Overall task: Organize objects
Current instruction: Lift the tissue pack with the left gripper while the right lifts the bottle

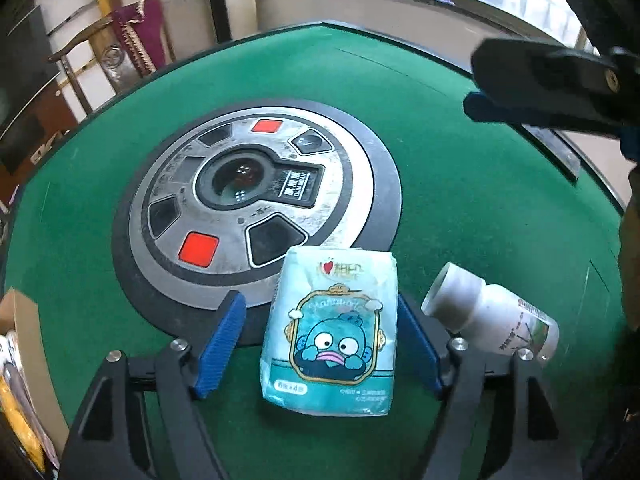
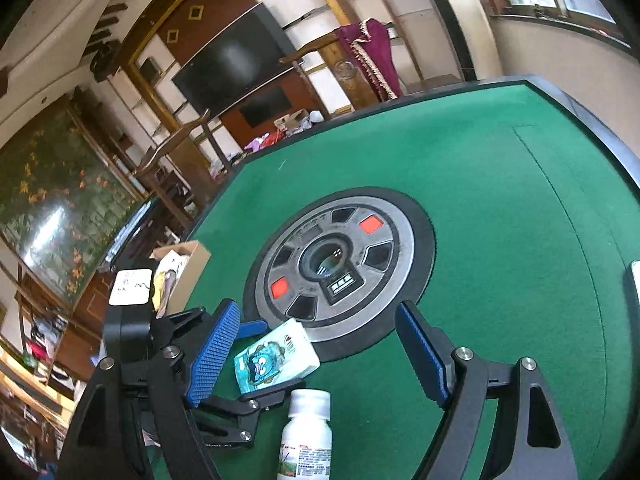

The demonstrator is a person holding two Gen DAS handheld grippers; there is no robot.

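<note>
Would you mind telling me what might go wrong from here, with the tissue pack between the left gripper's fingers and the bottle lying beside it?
1. The tissue pack lies partly on the raised round panel, so it may tilt or slip if the left gripper closes on it.
2. The white bottle lies on its side close to that gripper's right finger; a nudge could roll it.
3. The right gripper hangs open nearby; the two could collide.

1. I see a green felt table (image 1: 460,200) with a dark raised edge.
2. A round control panel (image 1: 256,196) is set in its middle.
3. A tissue pack (image 1: 332,332) lies flat, overlapping the panel's rim.
4. A white bottle (image 1: 492,312) lies on its side just beside the pack.
</note>
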